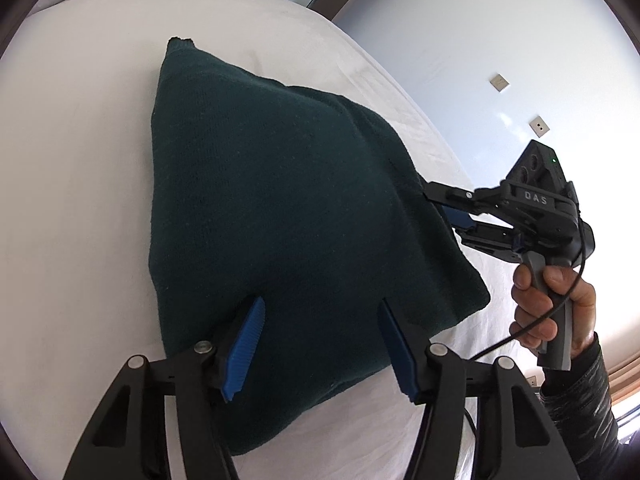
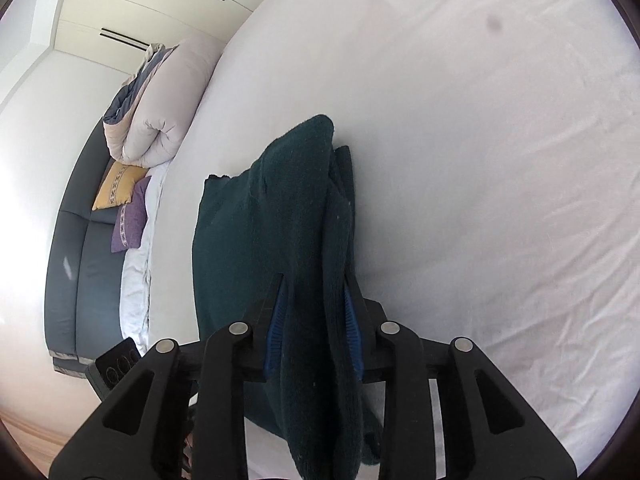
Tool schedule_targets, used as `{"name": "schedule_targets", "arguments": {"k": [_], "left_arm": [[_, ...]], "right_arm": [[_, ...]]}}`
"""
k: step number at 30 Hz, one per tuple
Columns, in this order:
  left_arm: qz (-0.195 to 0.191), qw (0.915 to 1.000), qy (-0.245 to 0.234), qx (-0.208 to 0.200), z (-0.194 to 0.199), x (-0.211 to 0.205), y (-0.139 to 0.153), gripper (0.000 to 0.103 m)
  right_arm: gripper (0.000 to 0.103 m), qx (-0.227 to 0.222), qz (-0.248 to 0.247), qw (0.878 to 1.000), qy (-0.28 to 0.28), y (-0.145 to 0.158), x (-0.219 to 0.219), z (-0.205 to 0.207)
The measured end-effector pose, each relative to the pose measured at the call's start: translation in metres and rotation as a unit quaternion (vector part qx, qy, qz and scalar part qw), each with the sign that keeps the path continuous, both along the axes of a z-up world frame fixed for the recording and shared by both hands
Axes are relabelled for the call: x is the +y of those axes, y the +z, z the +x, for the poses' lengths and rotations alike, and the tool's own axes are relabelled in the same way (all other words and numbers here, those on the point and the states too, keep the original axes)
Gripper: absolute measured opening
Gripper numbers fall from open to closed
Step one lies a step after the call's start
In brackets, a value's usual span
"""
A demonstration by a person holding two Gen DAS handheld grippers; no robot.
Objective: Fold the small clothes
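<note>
Left wrist view: we see a dark green knit garment [image 1: 280, 208] lying folded on the white bed sheet [image 1: 72, 168], roughly trapezoid in outline, one corner pointing toward the far edge of the bed, surface mostly smooth with a ridge running down its right side. Our left gripper [image 1: 322, 344] hovers over the near edge of the garment, blue pads [image 1: 244, 344] spread apart, nothing pinched between them. At the garment's right edge the right gripper [image 1: 448, 204] has that edge in its jaws; a hand [image 1: 560, 304] in a dark sleeve holds its grey handle.

Right wrist view: we see the right gripper [image 2: 316, 320] with a thick bunched fold of the same green garment [image 2: 280, 220] between its blue pads [image 2: 276, 320], pads against the cloth on both sides. The fabric stands up in layered folds here, the rest flat on the sheet [image 2: 480, 160]. Rolled duvet [image 2: 160, 104], yellow cushion [image 2: 116, 184] and purple cushion [image 2: 130, 220] sit by the bed's far-left edge.
</note>
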State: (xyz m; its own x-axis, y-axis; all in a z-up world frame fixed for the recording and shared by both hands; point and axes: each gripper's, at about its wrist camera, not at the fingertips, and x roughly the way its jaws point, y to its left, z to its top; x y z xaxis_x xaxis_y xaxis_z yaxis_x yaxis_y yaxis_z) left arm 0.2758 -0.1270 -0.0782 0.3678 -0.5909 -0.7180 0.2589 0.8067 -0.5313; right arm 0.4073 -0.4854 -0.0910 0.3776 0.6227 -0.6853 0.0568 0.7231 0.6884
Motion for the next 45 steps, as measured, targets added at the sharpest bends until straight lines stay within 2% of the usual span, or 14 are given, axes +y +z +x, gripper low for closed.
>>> {"name": "schedule_targets", "arguments": {"k": [8, 11, 13, 17, 21, 22, 24, 26, 28, 34, 37, 40, 43, 45], "left_arm": [[0.0, 0.9998, 0.011, 0.015, -0.001, 0.011, -0.004, 0.047], [0.002, 0.9998, 0.011, 0.016, -0.004, 0.013, -0.004, 0.046], [0.004, 0.9998, 0.012, 0.015, -0.005, 0.014, -0.004, 0.045], [0.005, 0.9998, 0.014, 0.016, -0.006, 0.017, -0.005, 0.04], [0.005, 0.9997, 0.014, 0.018, -0.007, 0.018, -0.006, 0.037], [0.006, 0.9997, 0.013, 0.018, -0.007, 0.019, -0.006, 0.037], [0.006, 0.9996, 0.02, 0.019, -0.009, 0.023, -0.001, 0.037], [0.014, 0.9995, 0.026, 0.006, -0.013, 0.024, 0.012, 0.046], [0.032, 0.9986, 0.032, -0.028, -0.015, 0.023, 0.028, 0.06], [0.051, 0.9957, 0.037, -0.069, 0.017, 0.011, 0.045, 0.065], [0.091, 0.9936, 0.027, -0.061, 0.033, 0.002, 0.031, 0.064], [0.077, 0.9943, 0.038, -0.064, 0.027, 0.015, 0.029, 0.063], [0.094, 0.9882, 0.043, -0.113, 0.0, 0.027, 0.041, 0.066], [0.132, 0.9755, 0.056, -0.167, -0.024, 0.031, 0.045, 0.092]], "right_arm": [[0.026, -0.024, -0.081, 0.996, 0.034, 0.017, 0.019, -0.054], [0.021, -0.025, -0.106, 0.993, 0.038, 0.015, 0.021, -0.063], [0.018, -0.023, -0.079, 0.996, 0.028, 0.014, 0.017, -0.066], [0.017, -0.004, 0.059, 0.998, 0.0, -0.003, -0.008, -0.071], [0.017, 0.044, 0.102, 0.993, -0.029, -0.046, -0.04, -0.074], [0.019, 0.043, 0.115, 0.992, -0.032, -0.046, -0.044, -0.079], [0.02, 0.037, 0.088, 0.995, -0.027, -0.032, -0.044, -0.087], [0.03, 0.021, 0.028, 0.999, -0.028, -0.011, -0.042, -0.094], [0.052, -0.01, -0.021, 0.999, -0.042, 0.012, -0.044, -0.101], [0.052, -0.079, -0.03, 0.996, -0.021, 0.054, -0.029, -0.112], [0.052, -0.076, -0.013, 0.997, -0.001, 0.049, -0.017, -0.109], [0.05, -0.05, -0.002, 0.999, -0.015, 0.032, -0.009, -0.107], [0.05, -0.06, 0.016, 0.998, -0.02, 0.026, -0.008, -0.108], [0.051, -0.076, 0.016, 0.997, -0.018, 0.033, -0.009, -0.118]]}}
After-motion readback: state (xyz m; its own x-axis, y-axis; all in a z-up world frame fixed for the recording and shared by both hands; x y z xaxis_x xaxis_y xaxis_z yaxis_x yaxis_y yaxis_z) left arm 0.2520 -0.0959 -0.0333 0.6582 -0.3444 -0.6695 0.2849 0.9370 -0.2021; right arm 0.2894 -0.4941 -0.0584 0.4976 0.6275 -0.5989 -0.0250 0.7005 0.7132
